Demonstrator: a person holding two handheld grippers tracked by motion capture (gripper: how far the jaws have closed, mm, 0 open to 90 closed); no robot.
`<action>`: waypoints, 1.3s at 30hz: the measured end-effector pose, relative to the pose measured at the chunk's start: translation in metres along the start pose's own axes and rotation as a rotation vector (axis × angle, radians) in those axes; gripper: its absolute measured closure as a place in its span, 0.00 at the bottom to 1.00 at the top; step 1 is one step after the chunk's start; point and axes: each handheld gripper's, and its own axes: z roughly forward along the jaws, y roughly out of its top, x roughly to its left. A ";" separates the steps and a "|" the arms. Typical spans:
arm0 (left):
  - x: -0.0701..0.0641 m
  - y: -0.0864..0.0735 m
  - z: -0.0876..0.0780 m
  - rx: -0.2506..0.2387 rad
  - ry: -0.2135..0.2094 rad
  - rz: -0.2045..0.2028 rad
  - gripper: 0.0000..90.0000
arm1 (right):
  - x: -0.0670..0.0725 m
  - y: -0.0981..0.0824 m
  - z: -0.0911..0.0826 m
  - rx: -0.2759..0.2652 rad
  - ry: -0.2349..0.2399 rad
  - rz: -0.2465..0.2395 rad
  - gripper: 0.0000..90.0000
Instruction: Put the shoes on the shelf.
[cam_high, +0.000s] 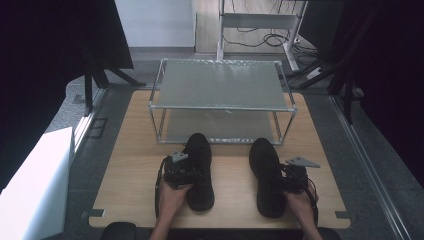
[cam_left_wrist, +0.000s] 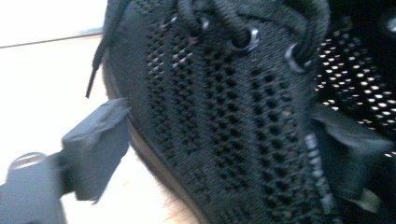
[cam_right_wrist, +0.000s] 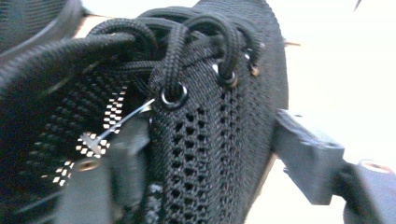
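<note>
Black mesh of each shoe's side wall sits between my jaws, left gripper (cam_high: 184, 172) astride the left shoe (cam_high: 200, 170), right gripper (cam_high: 292, 179) astride the right shoe (cam_high: 267, 175). Both stand partly open, not clamped; toes point toward the rack (cam_high: 222, 107).

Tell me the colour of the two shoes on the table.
Both shoes, left shoe and right shoe, are black knit mesh; the left gripper view shows it best.

Wooden table (cam_high: 135, 190) on grey floor (cam_high: 380, 150), black curtains (cam_high: 45, 60) at both sides, perhaps a white wall (cam_high: 155, 22) behind

Overhead looks down; tongs cameras hug shoes (cam_high: 200, 170)
</note>
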 end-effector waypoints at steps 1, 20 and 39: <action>0.000 0.000 0.000 0.000 0.000 0.000 0.21 | 0.000 0.000 0.000 0.000 0.000 0.000 0.42; 0.040 -0.007 -0.020 -0.073 -0.008 -0.094 0.87 | -0.017 -0.001 -0.011 -0.043 0.002 0.146 0.82; 0.055 -0.006 -0.030 -0.115 -0.164 -0.225 0.88 | -0.039 0.000 -0.015 -0.094 0.255 0.451 0.83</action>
